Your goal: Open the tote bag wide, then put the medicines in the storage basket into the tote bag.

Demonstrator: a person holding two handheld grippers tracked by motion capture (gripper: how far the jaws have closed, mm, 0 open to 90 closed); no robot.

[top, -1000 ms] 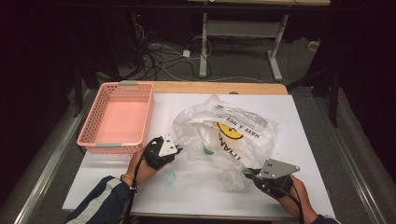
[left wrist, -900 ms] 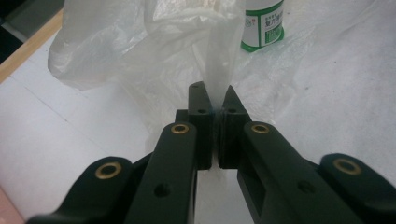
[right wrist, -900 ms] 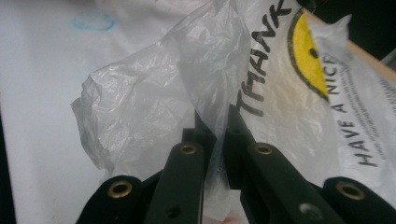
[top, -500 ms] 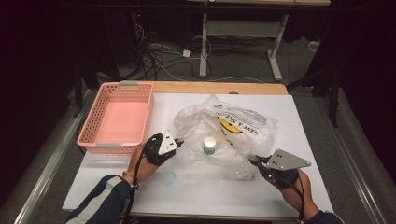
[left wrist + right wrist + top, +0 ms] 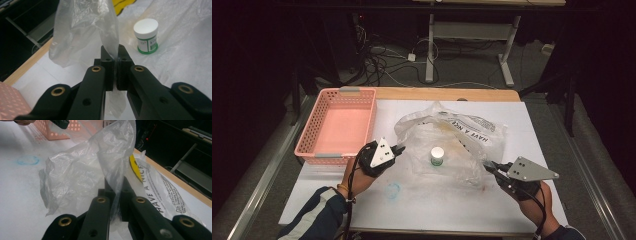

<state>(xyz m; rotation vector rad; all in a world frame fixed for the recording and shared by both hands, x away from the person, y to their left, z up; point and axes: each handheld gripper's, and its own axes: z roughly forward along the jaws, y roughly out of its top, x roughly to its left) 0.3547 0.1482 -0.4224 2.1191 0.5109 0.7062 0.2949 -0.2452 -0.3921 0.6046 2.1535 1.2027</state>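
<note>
Both grippers clamp a clear crinkled plastic bag point(image 5: 452, 137) at mid-frame.
Left gripper point(image 5: 115, 60) and right gripper point(image 5: 117, 185) pinch film; bag print reads "HAVE A NICE"; white-lidded green-labelled jar point(image 5: 147, 36) inside.

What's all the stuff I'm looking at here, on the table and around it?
plastic bag: one, clear with black lettering and a yellow patch, middle of the table, pinched at both sides.
jar: one, white lid, green band, standing in the bag.
basket: one, pink, left part of the table.
circle mark: one, blue, on the table near the left hand.
table: one, white top, wooden far edge.
cables: several, dark, floor behind.
left tool: black, shut on the bag.
right tool: black, shut on the bag.
</note>
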